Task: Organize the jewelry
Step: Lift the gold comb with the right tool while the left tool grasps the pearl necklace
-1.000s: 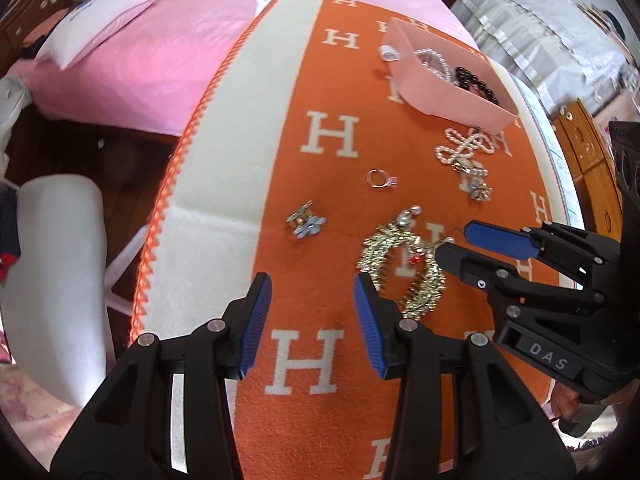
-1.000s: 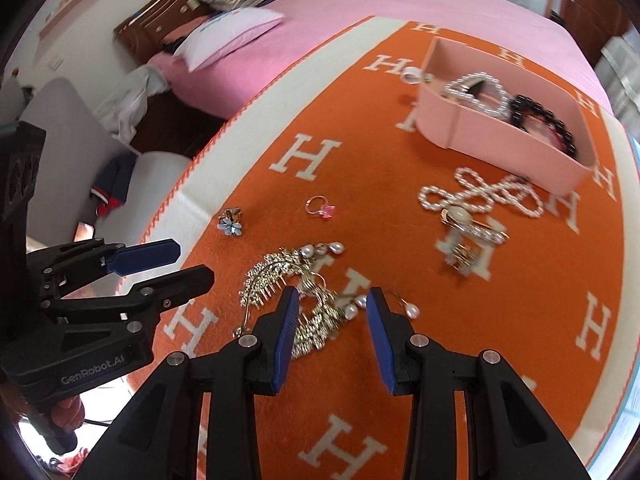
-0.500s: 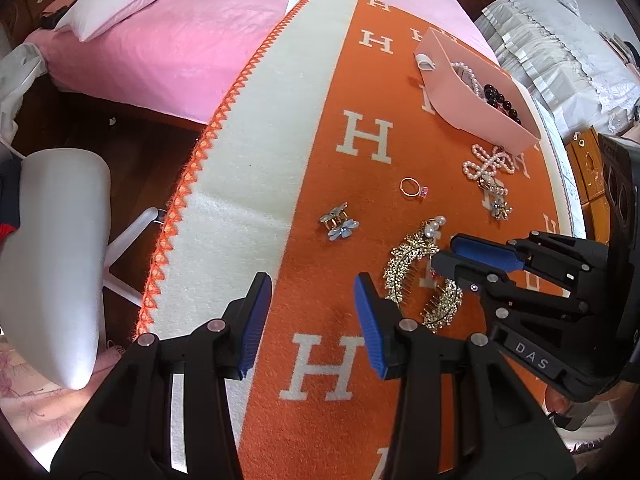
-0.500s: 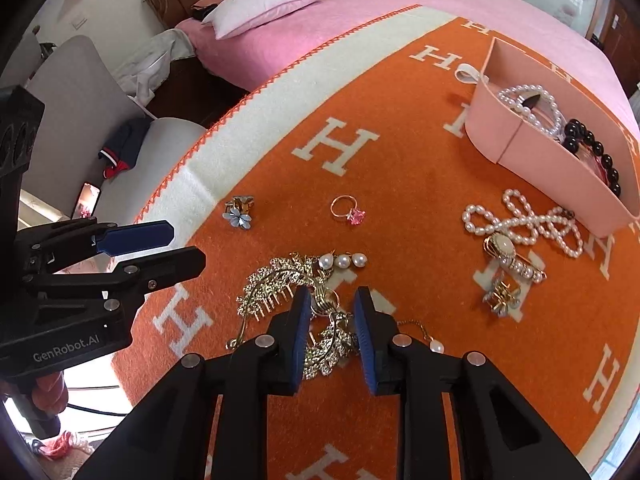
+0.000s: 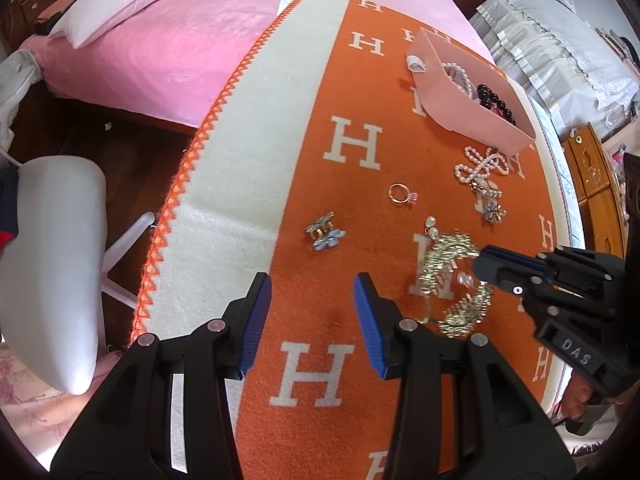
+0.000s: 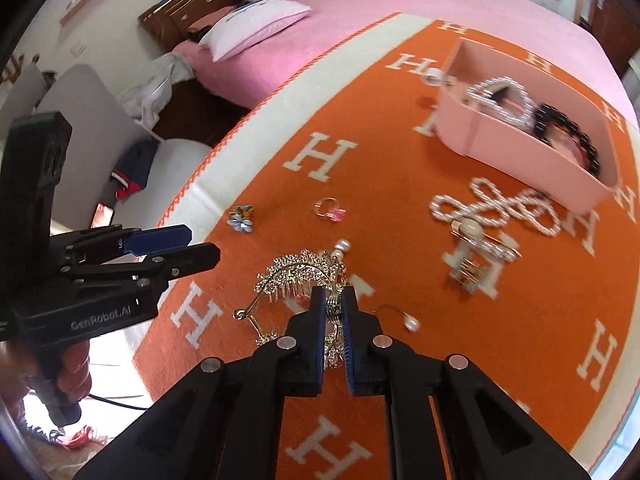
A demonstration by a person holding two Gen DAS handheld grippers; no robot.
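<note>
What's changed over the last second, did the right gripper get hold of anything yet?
Yes. The right gripper has just closed its jaws from open on the gold hair comb, which now sits pinched between its pads on the orange blanket. The left gripper stayed open with nothing between its fingers. The ring, flower clip, pearl necklace and pink box kept their places.

Orange woollen blanket [image 6: 384, 208] patterned with cream H letters, bordered by a wide cream band and an orange zigzag-stitched edge, over a plain pink bedsheet [image 5: 168, 52]. Pale pink rectangular box [image 6: 516, 152] with white pearl strands and glossy black beads inside. Gold rhinestone hair comb [image 6: 300, 276] with white pearls, gold ring with a pink stone [image 5: 402, 193], light-blue petalled flower clip [image 5: 325, 232]; black gripper bodies with blue pads [image 5: 370, 320].
</note>
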